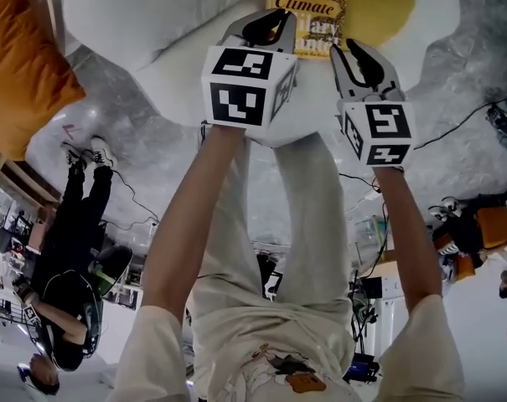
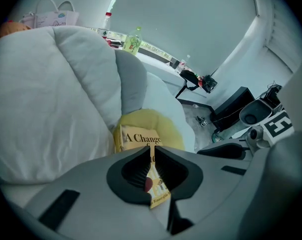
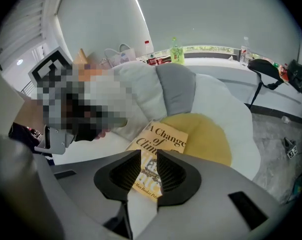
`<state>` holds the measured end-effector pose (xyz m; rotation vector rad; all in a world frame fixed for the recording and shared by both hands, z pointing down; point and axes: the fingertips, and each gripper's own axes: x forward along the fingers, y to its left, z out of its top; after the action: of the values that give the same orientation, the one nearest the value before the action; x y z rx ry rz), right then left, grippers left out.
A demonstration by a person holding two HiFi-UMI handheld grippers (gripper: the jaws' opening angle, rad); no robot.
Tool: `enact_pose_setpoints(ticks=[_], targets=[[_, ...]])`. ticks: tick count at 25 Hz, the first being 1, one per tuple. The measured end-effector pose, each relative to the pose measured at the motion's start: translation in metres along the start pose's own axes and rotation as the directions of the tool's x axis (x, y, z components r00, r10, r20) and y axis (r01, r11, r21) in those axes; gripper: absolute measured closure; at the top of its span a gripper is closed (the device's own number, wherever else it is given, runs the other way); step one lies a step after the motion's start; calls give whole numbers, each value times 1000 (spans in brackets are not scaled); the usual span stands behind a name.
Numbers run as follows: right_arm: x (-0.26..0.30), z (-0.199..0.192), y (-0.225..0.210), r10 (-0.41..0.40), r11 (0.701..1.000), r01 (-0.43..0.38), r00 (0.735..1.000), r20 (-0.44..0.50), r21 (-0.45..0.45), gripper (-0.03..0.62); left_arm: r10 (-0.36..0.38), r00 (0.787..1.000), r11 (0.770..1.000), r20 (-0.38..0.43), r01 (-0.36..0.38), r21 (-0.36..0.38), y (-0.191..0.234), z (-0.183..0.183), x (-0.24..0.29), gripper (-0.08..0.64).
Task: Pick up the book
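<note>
So far nothing lifted. Book (image 1: 307,11) lies flat on white seat (image 3: 230,104), partly over yellow cushion (image 3: 205,139). Left gripper (image 1: 268,25) jaws together, empty; right gripper (image 1: 362,57) jaws parted, empty. Grasp and lift remain.

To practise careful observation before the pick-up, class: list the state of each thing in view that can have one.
book: closed, lying flat, front cover up, not gripped.
left gripper: shut, empty.
right gripper: open, nothing between its pads.
green bottle: upright.
</note>
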<state>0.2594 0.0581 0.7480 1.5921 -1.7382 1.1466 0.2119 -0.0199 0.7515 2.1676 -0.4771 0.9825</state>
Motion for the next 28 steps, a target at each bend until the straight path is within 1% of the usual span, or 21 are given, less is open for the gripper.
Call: enact_pose_setpoints(ticks=[5,10,13,15,16,19,22,25,28], targets=[[18,-15,0,10,999,-11,999,-34,-45,488,-2,1000,1000,-4,2,-2,11,-3,12,528],[33,-34,-11,-18,999,16,998,-59,-35,478,-16,1000,1000,-13,16,10,19,-6,23,503],[39,-44,-14,-23,1000,23,997,-68,-6,468,-29,999,1000,-31,29,7,21,-13,28,457],[44,-49,-18,-27,1000,27,997,-74,6,462,-39,998,999,-43,39,-2,22,-16,35,380],[46,-51,-19,-28,1000,28,996,-79,7,460,-42,998,999,-49,42,-2,22,-18,37,368],[52,-60,-19,-27,1000,27,995,-94,-3,459,-46,997,999,-67,46,-2,25,-24,43,322],[58,-72,-25,-44,999,42,993,-110,-21,459,-60,995,998,-85,60,0,24,-28,52,253],[59,-82,-28,-59,998,56,990,-130,-24,459,-56,994,998,-91,56,0,27,-31,58,224],[63,-87,-29,-64,998,61,987,-146,-25,459,-67,994,997,-86,65,-28,31,-29,64,202]])
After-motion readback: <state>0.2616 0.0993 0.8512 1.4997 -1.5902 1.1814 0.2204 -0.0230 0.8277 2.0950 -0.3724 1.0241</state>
